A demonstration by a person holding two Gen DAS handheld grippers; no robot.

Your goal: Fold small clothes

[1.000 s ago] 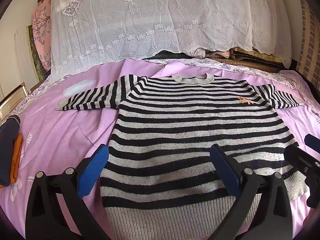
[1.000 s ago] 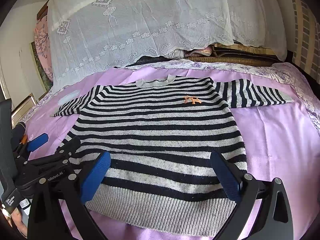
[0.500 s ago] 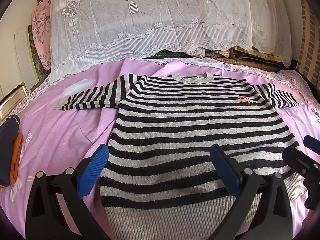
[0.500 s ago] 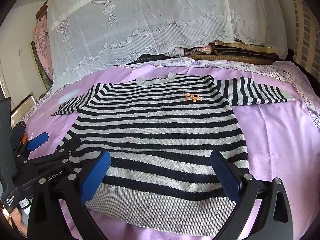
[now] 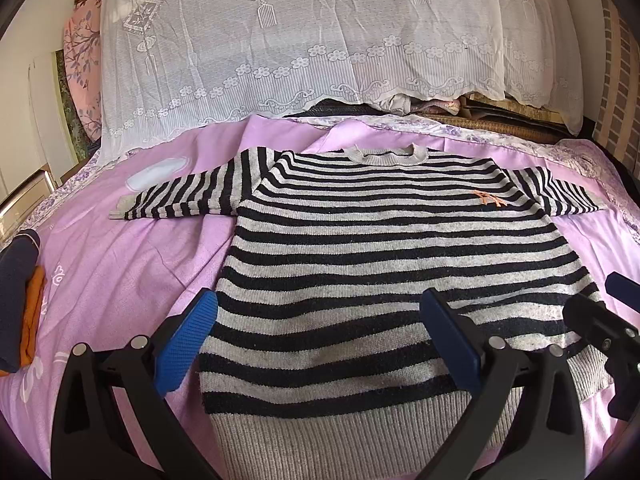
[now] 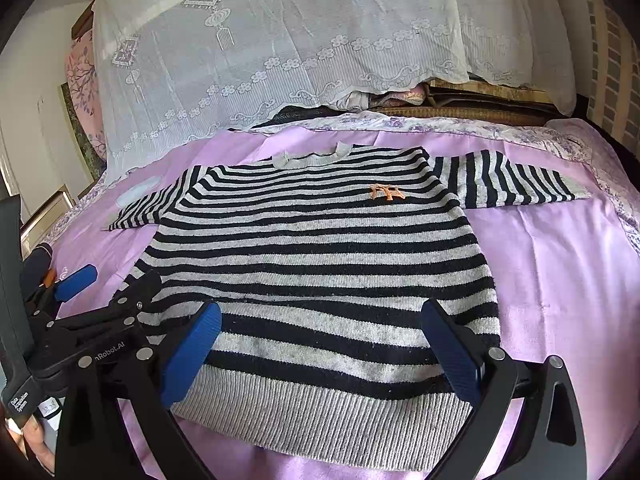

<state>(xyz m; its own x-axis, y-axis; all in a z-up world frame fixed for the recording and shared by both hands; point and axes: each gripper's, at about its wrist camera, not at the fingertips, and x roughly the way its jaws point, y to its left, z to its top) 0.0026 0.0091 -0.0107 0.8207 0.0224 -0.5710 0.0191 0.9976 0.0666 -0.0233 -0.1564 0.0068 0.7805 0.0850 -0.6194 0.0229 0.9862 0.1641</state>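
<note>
Barely any change since a second ago: striped sweater (image 5: 384,264) still flat on pink bedsheet (image 5: 120,264), sleeves out. Left gripper (image 5: 320,340) and right gripper (image 6: 320,344) hover over hem, jaws spread wide, empty.

right gripper (image 6: 320,344) eased back from sweater (image 6: 320,264)

Left gripper (image 6: 76,280) body reads "nRobot.AI"; its handle label reads "Data Acquisition System".
</note>
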